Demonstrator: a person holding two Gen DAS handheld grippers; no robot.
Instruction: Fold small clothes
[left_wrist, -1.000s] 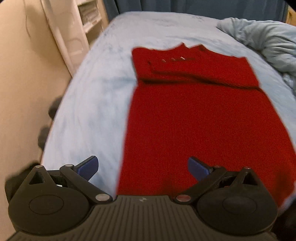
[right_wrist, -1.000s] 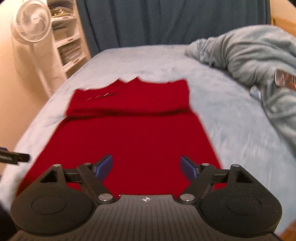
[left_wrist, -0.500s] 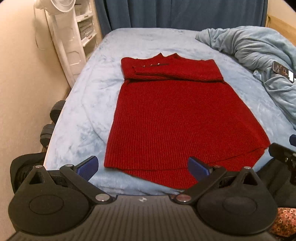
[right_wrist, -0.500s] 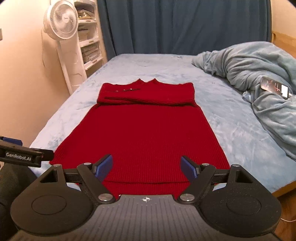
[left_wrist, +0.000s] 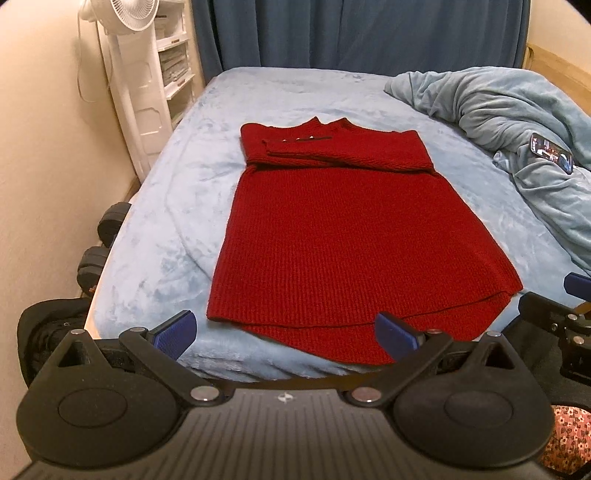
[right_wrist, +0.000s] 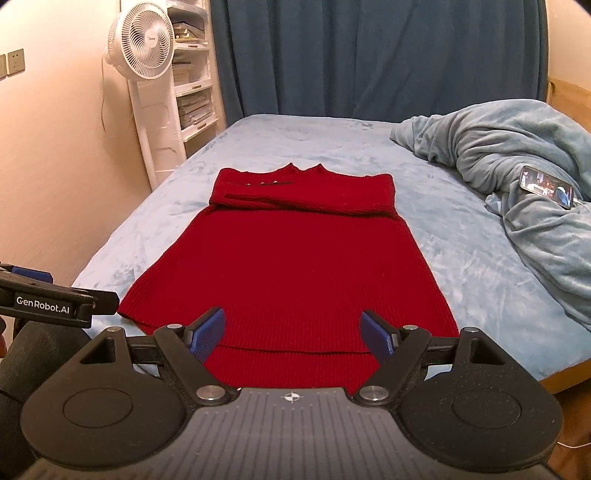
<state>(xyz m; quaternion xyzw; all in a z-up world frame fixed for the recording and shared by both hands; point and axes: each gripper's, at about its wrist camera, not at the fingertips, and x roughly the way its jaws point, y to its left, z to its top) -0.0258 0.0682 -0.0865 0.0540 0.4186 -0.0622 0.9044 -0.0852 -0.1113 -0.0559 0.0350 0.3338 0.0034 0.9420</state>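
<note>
I've pulled both released hand-held grippers, left (left_wrist: 284, 334) and right (right_wrist: 291, 334), back; the red knit sweater (left_wrist: 340, 236) fills mid-frame, its hem fold next.

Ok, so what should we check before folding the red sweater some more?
1. Red sweater lying flat on the bed: ok.
2. Sleeves folded across the top: ok.
3. Left hand-held gripper open and empty: ok.
4. Right hand-held gripper open and empty: ok.
5. Phone on the blanket, clear of the sweater: ok.
6. Bottom hem even: not ok, one layer shows past the other.
</note>
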